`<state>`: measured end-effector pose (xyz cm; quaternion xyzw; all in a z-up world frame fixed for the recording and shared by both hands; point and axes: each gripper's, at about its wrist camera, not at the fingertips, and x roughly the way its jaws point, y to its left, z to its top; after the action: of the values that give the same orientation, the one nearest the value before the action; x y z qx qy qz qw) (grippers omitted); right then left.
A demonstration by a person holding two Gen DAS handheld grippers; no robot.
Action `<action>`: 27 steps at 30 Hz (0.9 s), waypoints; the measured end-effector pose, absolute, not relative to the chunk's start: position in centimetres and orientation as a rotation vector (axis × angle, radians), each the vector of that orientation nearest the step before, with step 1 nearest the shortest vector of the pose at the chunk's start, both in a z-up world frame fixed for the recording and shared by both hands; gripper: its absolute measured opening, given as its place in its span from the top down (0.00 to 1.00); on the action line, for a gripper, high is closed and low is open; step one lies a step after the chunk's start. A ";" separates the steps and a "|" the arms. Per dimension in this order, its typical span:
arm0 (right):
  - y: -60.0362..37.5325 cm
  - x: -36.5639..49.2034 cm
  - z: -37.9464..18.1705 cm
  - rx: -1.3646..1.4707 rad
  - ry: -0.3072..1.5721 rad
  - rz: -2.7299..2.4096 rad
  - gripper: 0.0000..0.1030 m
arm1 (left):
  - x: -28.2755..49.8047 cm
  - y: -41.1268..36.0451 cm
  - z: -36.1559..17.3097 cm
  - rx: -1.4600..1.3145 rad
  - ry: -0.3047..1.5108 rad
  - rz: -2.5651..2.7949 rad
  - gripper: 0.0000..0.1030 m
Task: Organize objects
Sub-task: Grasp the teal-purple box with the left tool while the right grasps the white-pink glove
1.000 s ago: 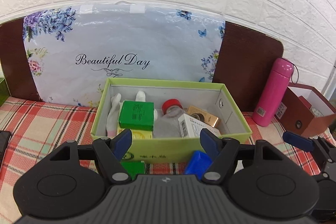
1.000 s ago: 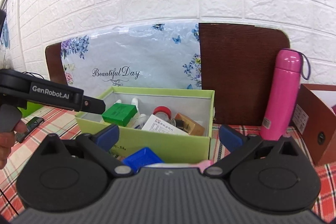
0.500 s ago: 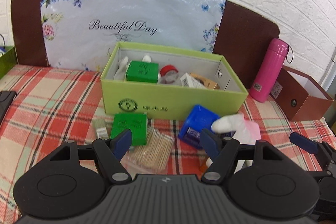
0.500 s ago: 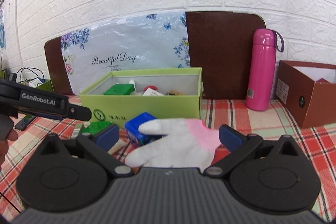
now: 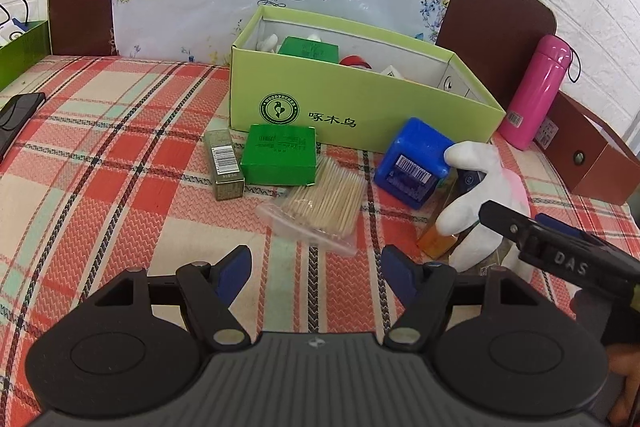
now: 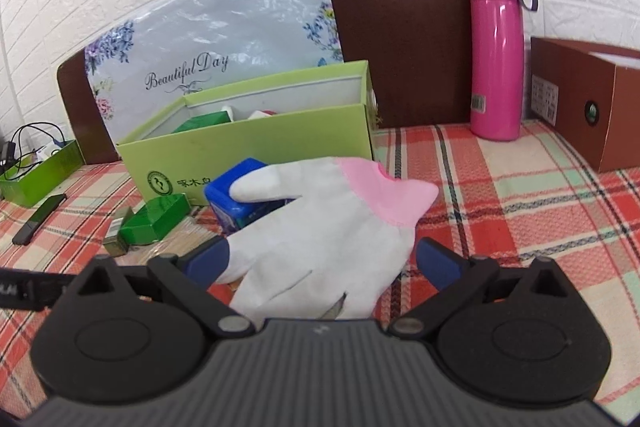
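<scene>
Now, glove [image 6: 320, 227]: white with a pink cuff, lying on the checked cloth [image 6: 520, 211], one finger draped over the blue box [image 6: 234, 193]
Right gripper [image 6: 322, 261]: jaws open, one either side of the glove
Left gripper [image 5: 316, 267]: jaws open, holding nothing, near a bag of toothpicks [image 5: 324, 203]
Green carton [image 5: 360, 99]: far side, holding small items
Pink flask [image 6: 496, 55]: upright, far right

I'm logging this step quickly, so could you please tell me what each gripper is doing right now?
Left gripper: open, holding nothing.
Right gripper: open, fingers either side of the white glove, not gripping it.
</scene>
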<state>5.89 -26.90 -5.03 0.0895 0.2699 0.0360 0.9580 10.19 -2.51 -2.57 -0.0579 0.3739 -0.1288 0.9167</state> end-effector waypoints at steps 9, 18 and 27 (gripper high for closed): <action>-26.3 5.5 -5.3 0.157 0.571 0.125 0.61 | 9.9 -3.9 -2.2 -0.110 0.759 -0.313 0.28; -29.3 1.4 -1.9 0.142 0.464 0.088 0.92 | 9.2 -7.0 -1.5 -0.085 0.751 -0.397 0.28; -33.3 -4.1 -3.3 0.150 0.536 -0.002 0.92 | 9.1 -14.0 -1.7 -0.053 0.756 -0.526 0.28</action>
<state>-4.07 -33.29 -3.34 0.0740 0.2646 -0.0009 0.9615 9.06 -14.05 -1.72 -0.0257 0.3649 -0.2539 0.8954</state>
